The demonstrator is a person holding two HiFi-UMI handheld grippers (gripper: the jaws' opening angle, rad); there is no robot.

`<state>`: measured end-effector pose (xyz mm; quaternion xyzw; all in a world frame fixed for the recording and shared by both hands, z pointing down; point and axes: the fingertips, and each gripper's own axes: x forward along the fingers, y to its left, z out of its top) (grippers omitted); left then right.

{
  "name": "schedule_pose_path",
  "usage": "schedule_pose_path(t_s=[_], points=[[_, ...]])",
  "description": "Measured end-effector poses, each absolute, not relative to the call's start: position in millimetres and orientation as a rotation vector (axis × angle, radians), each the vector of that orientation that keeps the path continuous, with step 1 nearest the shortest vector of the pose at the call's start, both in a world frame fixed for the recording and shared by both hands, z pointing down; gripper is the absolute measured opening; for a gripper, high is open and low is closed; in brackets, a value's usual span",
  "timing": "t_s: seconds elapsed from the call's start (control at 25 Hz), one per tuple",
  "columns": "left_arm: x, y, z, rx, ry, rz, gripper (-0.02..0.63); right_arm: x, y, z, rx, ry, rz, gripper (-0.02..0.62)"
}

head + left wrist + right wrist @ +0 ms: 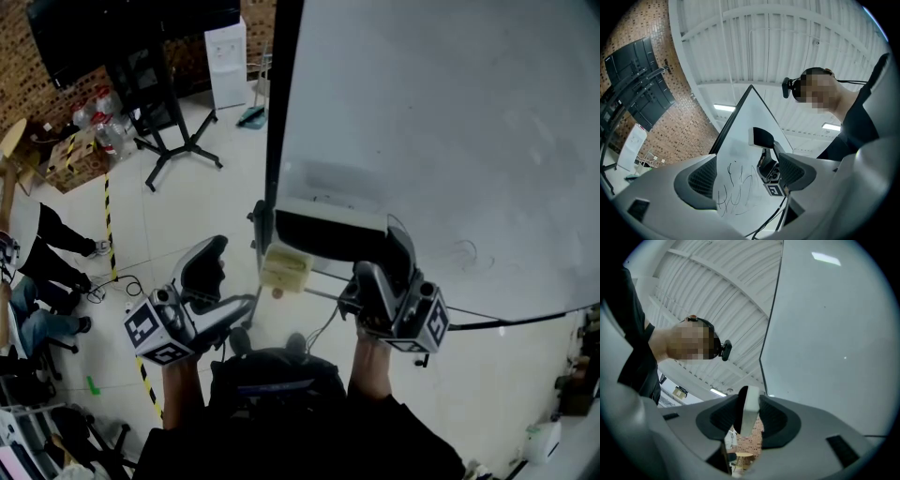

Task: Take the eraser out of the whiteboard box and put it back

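In the head view the eraser (323,234), black felt with a white back, lies flat against the lower left of the whiteboard (450,141). My right gripper (398,242) is shut on its right end. The right gripper view shows the eraser (746,408) edge-on, pinched between both pads. A pale yellow whiteboard box (286,267) hangs just below the eraser at the board's bottom edge. My left gripper (211,272) stands open and holds nothing, left of the box. Between the left gripper's (747,176) spread jaws I see black scribbles (736,187) on the board and the eraser (762,137).
A black wheeled stand (159,103) and a white water dispenser (225,61) stand on the tiled floor behind. Yellow-black tape (108,225) runs across the floor. A seated person's legs (52,272) show at the left edge. A black cable (506,321) trails from the right gripper.
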<state>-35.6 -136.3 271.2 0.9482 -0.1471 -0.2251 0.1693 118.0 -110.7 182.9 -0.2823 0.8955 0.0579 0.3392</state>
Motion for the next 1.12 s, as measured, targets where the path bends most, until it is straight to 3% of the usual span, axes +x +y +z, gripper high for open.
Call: schedule_pose_path(t_s=[1.12], points=[[-44,-135,290,2.680,-0.457,-0.636,0.414,115,-116,208,-0.801,2.399,0.097,0.164]])
